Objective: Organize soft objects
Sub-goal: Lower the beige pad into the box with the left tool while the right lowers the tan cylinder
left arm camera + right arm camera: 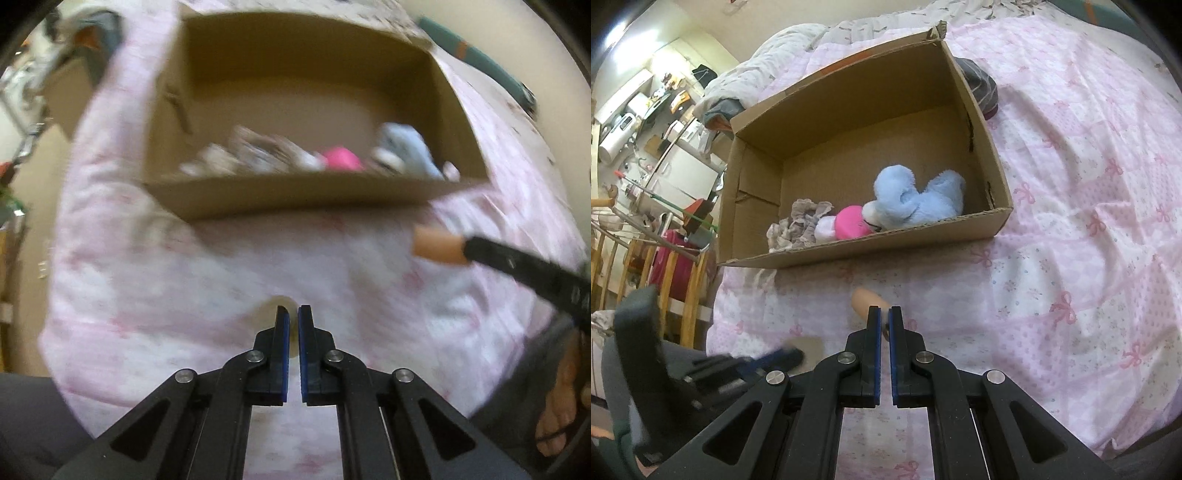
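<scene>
Both grippers clamp small soft pieces: left gripper (294, 317) a cream one, right gripper (885, 317) a peach one; thin grips could slip before the cardboard box (871, 251), centre frame.

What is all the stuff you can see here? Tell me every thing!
brown cardboard box: one, open, on the bed
fluffy light blue plush toy: one, inside box, near front wall
pink and white plush toy: one, inside box, left of blue one
frilly grey cloth: one, inside box, leftmost
pink bow-patterned bedsheet: one, under box
peach soft tube: one, gripped by right gripper
cream soft piece: one, between left gripper fingers
</scene>
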`<action>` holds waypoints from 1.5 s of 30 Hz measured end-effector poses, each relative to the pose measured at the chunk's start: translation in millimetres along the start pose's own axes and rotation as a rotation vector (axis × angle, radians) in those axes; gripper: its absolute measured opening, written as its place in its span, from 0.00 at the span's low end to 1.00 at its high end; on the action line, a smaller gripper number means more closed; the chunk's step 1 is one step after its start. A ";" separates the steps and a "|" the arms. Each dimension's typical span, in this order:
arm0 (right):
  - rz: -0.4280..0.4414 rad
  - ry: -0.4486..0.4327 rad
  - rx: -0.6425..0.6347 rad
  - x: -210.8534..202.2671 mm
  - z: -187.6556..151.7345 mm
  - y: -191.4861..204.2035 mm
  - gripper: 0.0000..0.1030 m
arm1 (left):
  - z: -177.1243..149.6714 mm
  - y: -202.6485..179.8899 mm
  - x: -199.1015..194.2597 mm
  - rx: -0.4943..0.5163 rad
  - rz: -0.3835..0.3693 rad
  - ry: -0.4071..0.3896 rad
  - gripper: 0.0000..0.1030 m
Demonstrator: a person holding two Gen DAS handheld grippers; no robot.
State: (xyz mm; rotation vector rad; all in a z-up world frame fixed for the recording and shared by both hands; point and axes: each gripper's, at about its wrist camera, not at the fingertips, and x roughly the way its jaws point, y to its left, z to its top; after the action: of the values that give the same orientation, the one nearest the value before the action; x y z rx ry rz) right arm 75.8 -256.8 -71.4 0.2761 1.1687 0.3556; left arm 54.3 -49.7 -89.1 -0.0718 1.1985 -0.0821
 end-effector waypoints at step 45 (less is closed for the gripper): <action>0.171 -0.221 -0.023 -30.9 88.7 14.0 0.05 | 130.5 31.0 -46.0 -0.034 0.071 -0.305 0.04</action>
State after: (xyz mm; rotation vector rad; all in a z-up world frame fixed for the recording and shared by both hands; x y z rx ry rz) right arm 145.7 -259.2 -7.1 0.3869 0.9256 0.4751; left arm 160.1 -12.6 -2.3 -0.0686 0.8968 0.0112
